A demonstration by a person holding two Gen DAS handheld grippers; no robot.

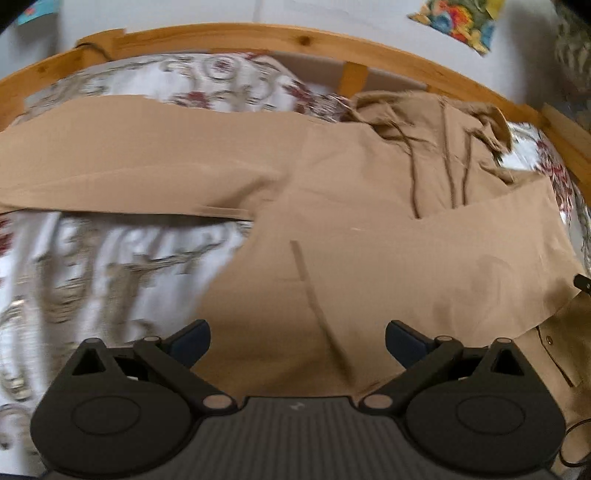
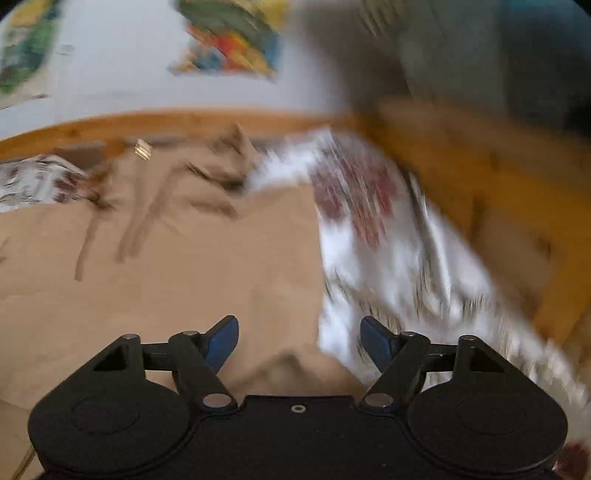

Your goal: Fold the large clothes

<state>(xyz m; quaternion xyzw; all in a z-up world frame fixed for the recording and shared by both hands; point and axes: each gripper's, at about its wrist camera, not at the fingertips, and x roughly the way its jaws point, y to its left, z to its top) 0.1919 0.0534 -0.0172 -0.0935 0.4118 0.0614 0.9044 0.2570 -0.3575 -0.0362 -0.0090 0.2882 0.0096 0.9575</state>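
A large tan garment [image 1: 332, 206] with dark drawstrings lies spread on the bed, one sleeve stretched to the left and its hood bunched at the back. My left gripper [image 1: 297, 341] is open and empty above the garment's near part. In the right wrist view the same garment [image 2: 166, 266] fills the left half. My right gripper [image 2: 299, 341] is open and empty above the garment's right edge, where a raised bit of tan cloth [image 2: 295, 373] lies just below the jaws. This view is blurred.
The bed has a white floral sheet [image 1: 103, 266] and a wooden frame [image 1: 229, 37] along the back and right side [image 2: 480, 192]. Colourful pictures [image 1: 458, 18] hang on the pale wall behind. The sheet lies bare to the right of the garment [image 2: 388, 266].
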